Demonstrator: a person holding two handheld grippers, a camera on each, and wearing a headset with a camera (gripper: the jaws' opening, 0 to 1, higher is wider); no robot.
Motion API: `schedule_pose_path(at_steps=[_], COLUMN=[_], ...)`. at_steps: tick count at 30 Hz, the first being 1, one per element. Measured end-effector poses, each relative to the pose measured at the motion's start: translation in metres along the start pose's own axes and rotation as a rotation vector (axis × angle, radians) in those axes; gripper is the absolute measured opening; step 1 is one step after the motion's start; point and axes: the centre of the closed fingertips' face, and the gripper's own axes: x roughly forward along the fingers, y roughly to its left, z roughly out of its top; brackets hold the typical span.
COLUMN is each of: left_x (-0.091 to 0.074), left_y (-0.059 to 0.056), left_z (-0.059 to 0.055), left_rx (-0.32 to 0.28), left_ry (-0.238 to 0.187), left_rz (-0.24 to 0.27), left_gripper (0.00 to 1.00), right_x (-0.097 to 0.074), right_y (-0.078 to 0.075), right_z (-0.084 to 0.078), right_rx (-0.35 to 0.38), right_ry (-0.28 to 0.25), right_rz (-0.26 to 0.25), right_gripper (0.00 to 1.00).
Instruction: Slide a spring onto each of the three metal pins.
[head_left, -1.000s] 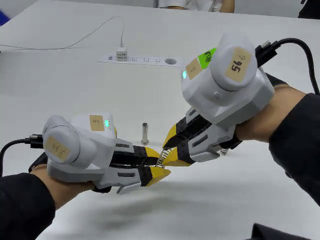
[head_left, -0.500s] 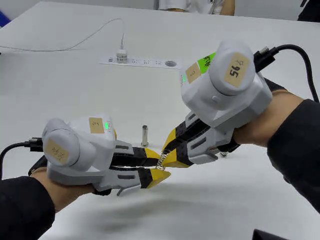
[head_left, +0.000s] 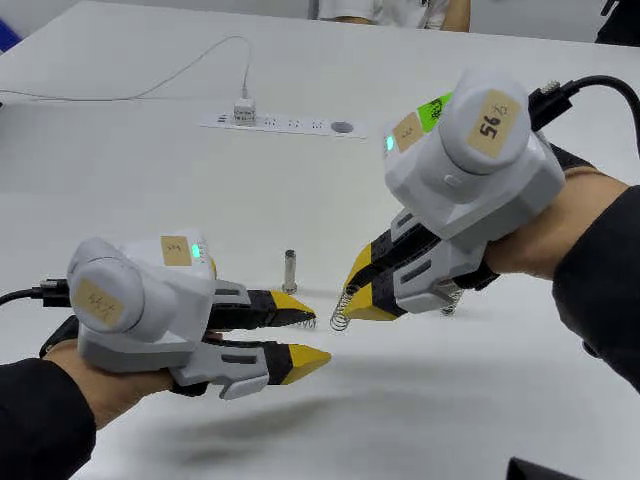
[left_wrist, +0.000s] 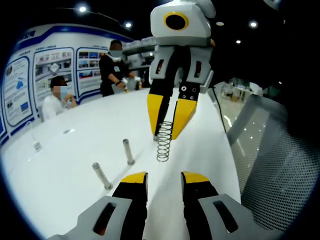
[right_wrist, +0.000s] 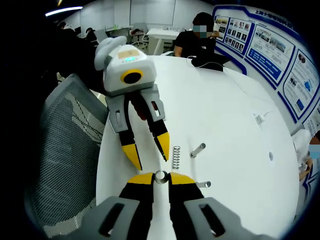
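Head view hides the most. The right gripper covers what stands at its 4 o'clock, where a small silvery coiled thing peeps past the body; spring, pin or both, I cannot tell. That gripper's jaws are pinched narrow on the top end of a spring, which hangs down toward the white table. Whether its lower end touches the table is unclear. In the right gripper view this spring shows end-on, as a small ring between the yellow tips.

The left gripper lies at 8 o'clock of the right one, its jaws wide apart with nothing between them. A second spring lies flat on the table just beside the left gripper's jaw; in the head view most of it is tucked behind that jaw.

Counted: two springs for certain. The left gripper view shows two bare upright pins, a farther pin and a nearer pin. The head view shows one pin at 12 o'clock of the left tips. In the right gripper view one of the two pins is half cut off by that gripper's own jaw. One power strip lies toward 12 o'clock, with one plug in it.
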Motion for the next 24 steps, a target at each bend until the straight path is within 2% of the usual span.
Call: schedule_pose_path(at_steps=[10,24], left_x=[-0.013,-0.015], left_y=[0.009,0.008], left_z=[-0.011,-0.015], left_rx=[-0.042,-0.057], left_ry=[0.006,0.005], left_rz=[0.050,0.061], left_gripper=[0.31,0.32], right_x=[-0.012,-0.020], right_y=[-0.024,-0.044], right_z=[-0.012,-0.014], right_rx=[0.030,0.039], right_ry=[0.019,0.044], right_rz=[-0.063,-0.108], right_gripper=[0.12,0.12])
